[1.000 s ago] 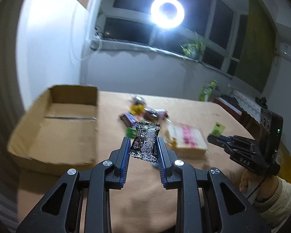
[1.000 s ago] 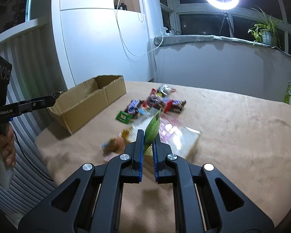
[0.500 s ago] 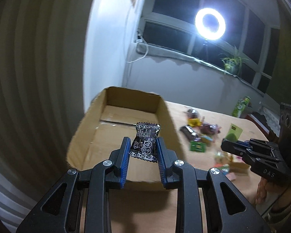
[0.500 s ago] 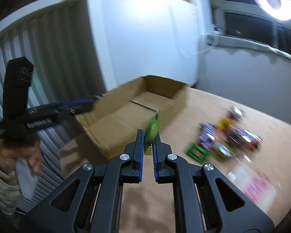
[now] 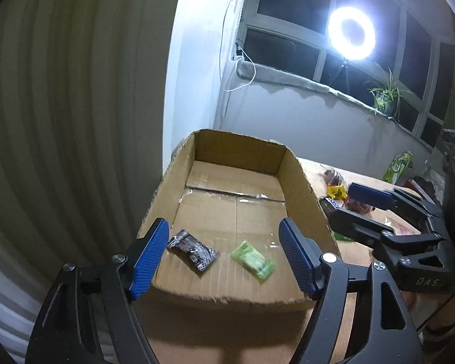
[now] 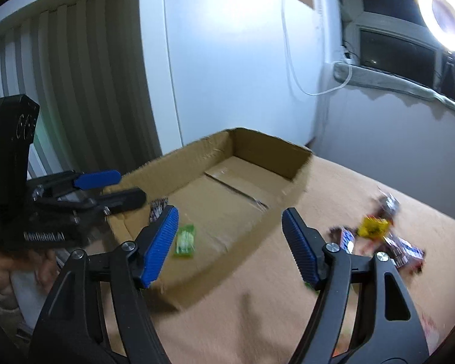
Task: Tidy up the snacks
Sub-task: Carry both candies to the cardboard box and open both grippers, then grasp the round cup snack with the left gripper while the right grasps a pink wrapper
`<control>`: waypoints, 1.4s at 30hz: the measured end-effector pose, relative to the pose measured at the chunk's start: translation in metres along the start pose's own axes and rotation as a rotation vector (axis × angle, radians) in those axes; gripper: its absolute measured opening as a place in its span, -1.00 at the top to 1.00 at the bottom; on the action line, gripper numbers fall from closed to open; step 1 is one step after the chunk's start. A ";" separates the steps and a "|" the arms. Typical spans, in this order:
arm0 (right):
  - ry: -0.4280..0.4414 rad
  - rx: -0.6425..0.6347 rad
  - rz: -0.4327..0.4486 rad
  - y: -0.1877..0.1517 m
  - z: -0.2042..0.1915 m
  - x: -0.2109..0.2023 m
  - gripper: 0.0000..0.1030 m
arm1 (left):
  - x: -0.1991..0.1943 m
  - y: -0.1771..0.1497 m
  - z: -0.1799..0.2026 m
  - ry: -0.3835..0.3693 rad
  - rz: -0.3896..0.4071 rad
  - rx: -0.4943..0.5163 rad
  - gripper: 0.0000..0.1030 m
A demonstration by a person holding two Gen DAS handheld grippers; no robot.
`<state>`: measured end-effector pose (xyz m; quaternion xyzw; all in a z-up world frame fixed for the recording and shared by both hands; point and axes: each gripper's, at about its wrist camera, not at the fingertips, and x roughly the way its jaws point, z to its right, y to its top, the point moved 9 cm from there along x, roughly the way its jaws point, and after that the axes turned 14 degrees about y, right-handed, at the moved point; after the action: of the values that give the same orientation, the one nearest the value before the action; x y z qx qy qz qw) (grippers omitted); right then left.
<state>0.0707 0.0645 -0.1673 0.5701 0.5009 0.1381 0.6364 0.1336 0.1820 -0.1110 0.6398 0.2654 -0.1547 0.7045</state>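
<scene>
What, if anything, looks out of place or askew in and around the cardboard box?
Nothing alarming. The dark packet and green packet lie askew on the cardboard box floor, near its front wall. The box's cut rims are ragged. The remaining snacks sit in a loose heap on the table. Both grippers' jaws are opening, empty.

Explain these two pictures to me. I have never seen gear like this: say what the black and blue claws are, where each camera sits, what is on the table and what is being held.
No robot here: a person holds two hand-held grippers, each with a camera looking along its blue fingers. One picture is from the left gripper, the other from the right gripper.

On the table stands an open cardboard box. Inside lie a dark snack packet and a green snack packet. More snacks lie in a pile beside the box.

Nothing is held: both grippers' jaws are opening, with nothing between them.
</scene>
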 end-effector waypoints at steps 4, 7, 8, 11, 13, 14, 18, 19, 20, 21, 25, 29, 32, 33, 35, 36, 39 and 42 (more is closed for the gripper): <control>-0.004 0.016 0.011 -0.010 0.002 -0.019 -0.43 | -0.014 -0.001 0.000 -0.007 0.006 -0.009 -0.46; 0.000 0.017 0.017 -0.018 -0.003 -0.032 -0.43 | -0.021 0.003 0.002 -0.011 0.012 -0.024 -0.49; 0.001 0.018 0.022 -0.020 -0.005 -0.036 -0.43 | -0.026 0.004 0.004 -0.009 0.017 -0.022 -0.49; 0.008 0.026 0.030 -0.028 -0.010 -0.045 -0.43 | -0.036 0.006 0.009 -0.008 0.028 -0.017 -0.50; 0.009 0.029 0.029 -0.037 -0.012 -0.051 -0.43 | -0.044 0.005 0.015 -0.008 0.031 -0.007 -0.51; 0.008 0.034 0.027 -0.041 -0.013 -0.054 -0.43 | -0.046 0.004 0.019 -0.012 0.031 -0.003 -0.51; -0.002 0.052 0.014 -0.060 -0.014 -0.067 -0.43 | -0.057 0.003 0.037 -0.028 0.036 0.023 -0.51; -0.005 0.057 0.012 -0.066 -0.014 -0.071 -0.43 | -0.059 0.003 0.044 -0.037 0.039 0.032 -0.51; -0.008 0.063 0.009 -0.072 -0.014 -0.075 -0.43 | -0.061 0.002 0.048 -0.043 0.040 0.036 -0.51; -0.014 0.067 0.005 -0.078 -0.013 -0.078 -0.43 | -0.062 0.001 0.053 -0.051 0.041 0.042 -0.51; -0.051 0.088 -0.018 -0.106 -0.005 -0.093 -0.43 | -0.065 -0.005 0.074 -0.080 0.030 0.068 -0.51; -0.078 0.123 -0.039 -0.129 0.005 -0.104 -0.43 | -0.064 -0.015 0.097 -0.115 0.009 0.102 -0.51; -0.091 0.141 -0.039 -0.137 0.013 -0.110 -0.43 | -0.062 -0.022 0.114 -0.146 -0.007 0.124 -0.51; -0.094 0.144 -0.038 -0.139 0.015 -0.111 -0.43 | -0.062 -0.024 0.120 -0.155 -0.011 0.131 -0.51; -0.097 0.146 -0.035 -0.141 0.017 -0.112 -0.43 | -0.060 -0.030 0.132 -0.174 -0.024 0.148 -0.51; -0.099 0.145 -0.034 -0.142 0.018 -0.112 -0.43 | -0.059 -0.033 0.137 -0.184 -0.033 0.154 -0.51; -0.107 0.142 -0.034 -0.144 0.023 -0.111 -0.43 | -0.053 -0.044 0.154 -0.223 -0.064 0.169 -0.51; -0.115 0.139 -0.043 -0.147 0.028 -0.108 -0.43 | -0.044 -0.055 0.171 -0.263 -0.099 0.188 -0.51</control>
<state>-0.0143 -0.0785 -0.2467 0.6091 0.4840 0.0561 0.6258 0.0978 0.0007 -0.1241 0.6634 0.1865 -0.2958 0.6616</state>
